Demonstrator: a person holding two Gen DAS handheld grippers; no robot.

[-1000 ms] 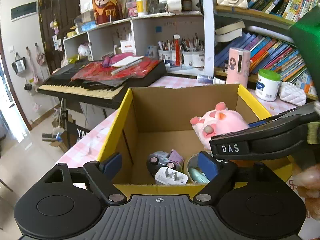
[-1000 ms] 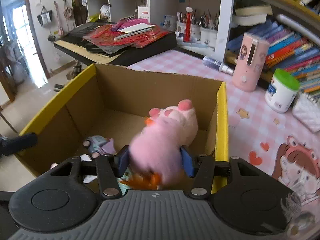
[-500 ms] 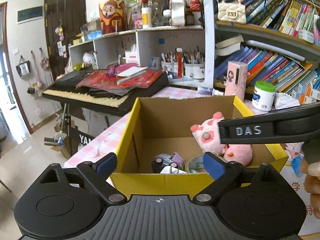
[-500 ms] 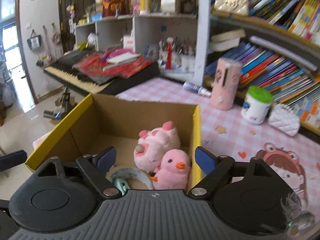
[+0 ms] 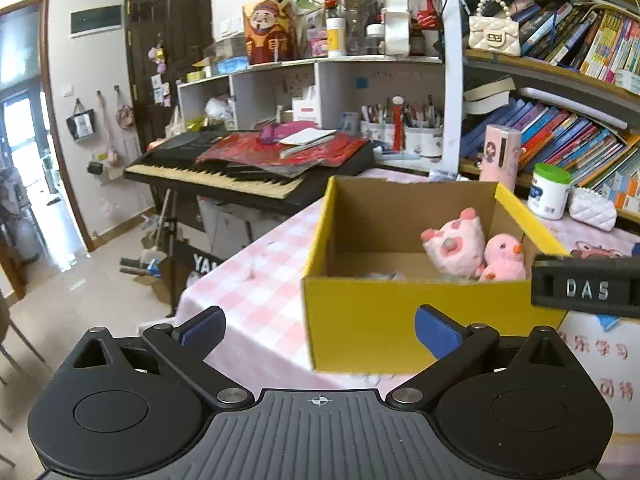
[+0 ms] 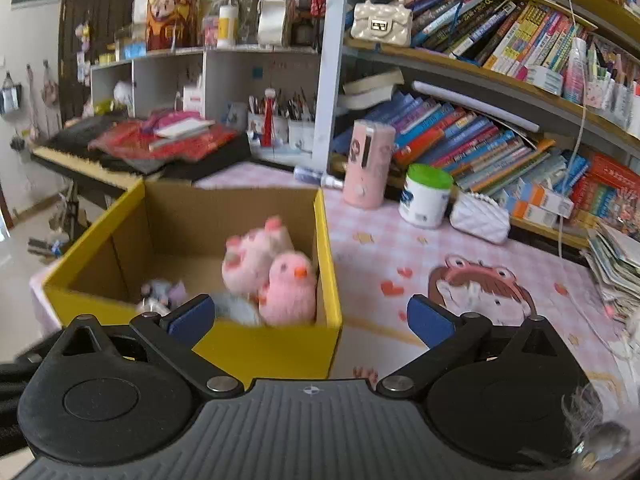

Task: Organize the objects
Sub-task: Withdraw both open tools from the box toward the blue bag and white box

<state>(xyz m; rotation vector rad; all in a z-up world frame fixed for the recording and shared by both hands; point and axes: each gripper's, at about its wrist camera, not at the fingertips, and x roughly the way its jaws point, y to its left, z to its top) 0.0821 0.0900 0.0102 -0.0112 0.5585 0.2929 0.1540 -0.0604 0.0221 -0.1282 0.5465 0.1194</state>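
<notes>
Yellow-rimmed box: the open cardboard box with yellow outer walls (image 6: 256, 344) sits near the table corner on the pink checked tablecloth (image 5: 256, 280), mouth up so things can drop straight in.
Toys inside: a pink plush chick (image 6: 289, 290) leans against the box's right wall at about 3 o'clock, touching a pale pink plush piglet (image 6: 252, 254) just behind it; soft bodies slump together, which probably explains the lean.
Smaller bits: a purple-grey toy (image 6: 162, 290) lies low at 9 o'clock inside the box, blurred, hard to say what it is.
Right gripper: right gripper (image 6: 308, 316) hangs just short of the near wall, blue pads (image 6: 428, 320) spread wide, nothing between them.
Left gripper: left gripper (image 5: 318, 326) faces the box's left corner, jaws parted and empty too; the black bar marked DAS at 3 o'clock looks like the other tool's side.
Still out: a white tub with green lid (image 6: 426, 196), a pink cylinder case (image 6: 368, 164) and a white quilted pouch (image 6: 480, 218) stand on the table at 1 o'clock, well apart from the box.
Judgement: plush sorted; both tools free, so one of those table items seems a likely next pick.
</notes>
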